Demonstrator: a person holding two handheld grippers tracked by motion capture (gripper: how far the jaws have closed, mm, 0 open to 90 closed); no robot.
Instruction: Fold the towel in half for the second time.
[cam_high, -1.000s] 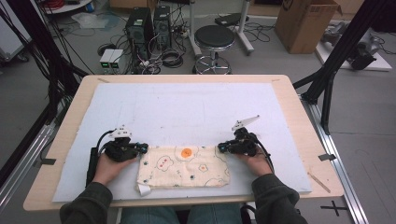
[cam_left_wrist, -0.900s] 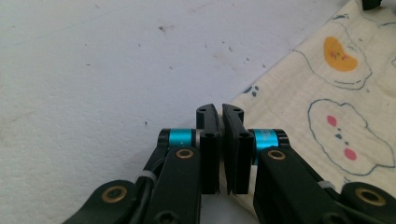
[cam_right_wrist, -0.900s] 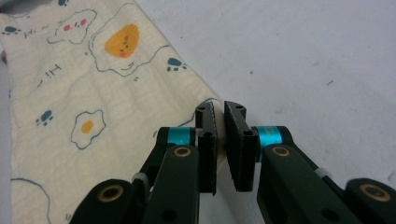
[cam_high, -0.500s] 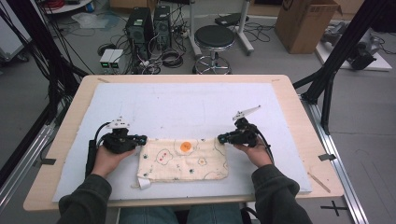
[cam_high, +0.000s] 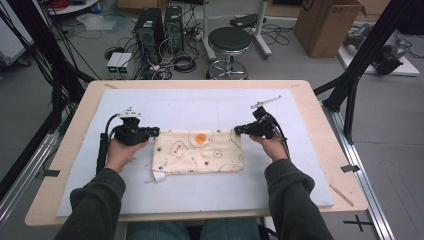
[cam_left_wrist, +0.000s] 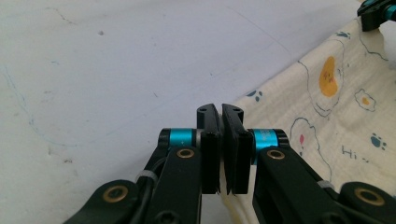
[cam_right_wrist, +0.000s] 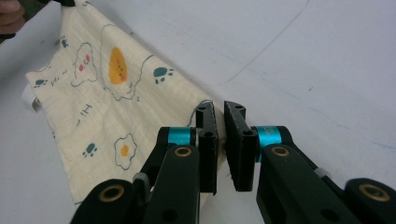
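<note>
White matting (cam_high: 200, 107) covered my table (cam_high: 320, 107), the printed cloth (cam_high: 197, 152) lying folded near its front edge. My left gripper (cam_left_wrist: 220, 114) was clamped on the cloth's far left corner; my right gripper (cam_right_wrist: 220, 112) pinched the far right corner, jaws nearly closed. I judged both corners should move evenly, keeping the edge taut.

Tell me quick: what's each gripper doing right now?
Left gripper: shut on the cloth's far left corner.
Right gripper: jaws nearly shut at the cloth's far right corner; grip cannot be told.
</note>
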